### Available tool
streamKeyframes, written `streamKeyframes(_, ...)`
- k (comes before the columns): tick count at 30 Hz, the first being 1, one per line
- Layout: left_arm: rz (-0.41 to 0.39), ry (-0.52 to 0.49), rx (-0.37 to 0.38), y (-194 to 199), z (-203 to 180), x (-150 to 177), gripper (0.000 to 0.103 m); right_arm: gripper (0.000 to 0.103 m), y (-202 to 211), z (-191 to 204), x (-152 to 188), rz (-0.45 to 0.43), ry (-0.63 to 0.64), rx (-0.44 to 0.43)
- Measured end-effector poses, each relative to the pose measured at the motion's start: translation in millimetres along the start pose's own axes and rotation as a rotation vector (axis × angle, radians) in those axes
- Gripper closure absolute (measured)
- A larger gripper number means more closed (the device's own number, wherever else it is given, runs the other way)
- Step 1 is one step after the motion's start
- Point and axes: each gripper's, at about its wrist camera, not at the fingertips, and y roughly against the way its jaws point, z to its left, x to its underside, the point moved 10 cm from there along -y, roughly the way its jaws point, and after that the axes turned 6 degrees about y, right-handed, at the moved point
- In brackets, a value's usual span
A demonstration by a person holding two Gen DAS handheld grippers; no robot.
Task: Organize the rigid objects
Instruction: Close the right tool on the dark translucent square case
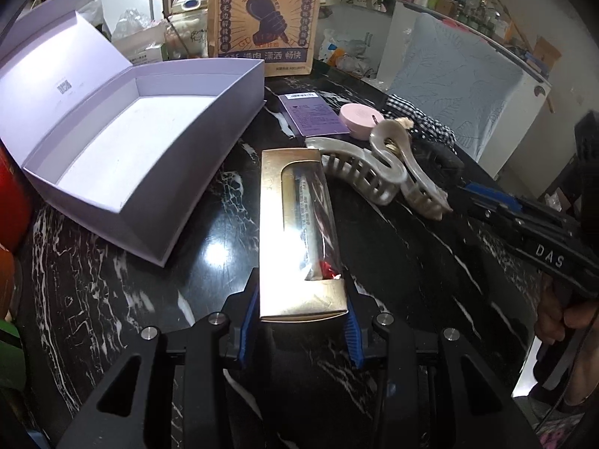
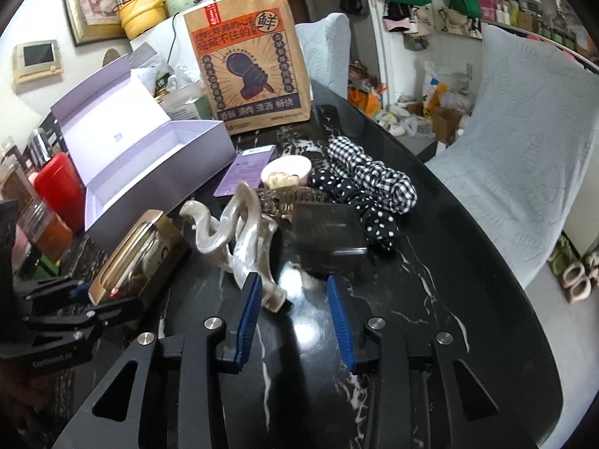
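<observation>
Black marble table [image 1: 112,299], cluttered. Lavender box [image 1: 123,142] is open, nothing inside yet. Left gripper [image 1: 303,318] clamps gold pack [image 1: 299,232] just right of box. Right gripper [image 2: 295,321], jaws apart, near hair claw [image 2: 239,232]. Claw, pink tin [image 1: 361,119], card [image 1: 314,114] etc. still unsorted.

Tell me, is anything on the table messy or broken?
Nothing looks broken or spilled. The pearly hair claw lies tipped on its side against the dark box, and the lavender box sits open and empty.
</observation>
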Motion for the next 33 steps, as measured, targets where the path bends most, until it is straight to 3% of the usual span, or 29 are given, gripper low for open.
streamKeyframes(2,-0.01,-0.016,-0.02,0,-1,2,0.064,0.043,2,-1,0,-0.01,-0.003,0.024)
streamKeyframes(7,0.011,-0.037,-0.059,-12,-2,2,0.059,0.035,3,-1,-5,-0.039,0.005,0.06)
streamKeyframes(15,0.021,0.002,-0.067,-26,2,-17,0.058,0.035,-9,-13,-22,-0.051,-0.03,0.069)
streamKeyframes(23,0.011,0.078,-0.022,-31,6,-28,0.058,0.035,-27,-26,-25,-0.011,-0.068,0.049)
streamKeyframes(25,0.013,0.076,-0.018,-32,7,-29,0.058,0.039,-29,-27,-24,-0.002,-0.071,0.058)
streamKeyframes(29,0.007,0.076,0.001,-31,4,-28,0.063,0.057,-32,-21,-21,0.024,-0.043,0.05)
streamKeyframes(33,0.008,0.064,-0.005,-28,3,-27,0.064,0.057,-30,-18,-20,0.024,0.003,0.107)
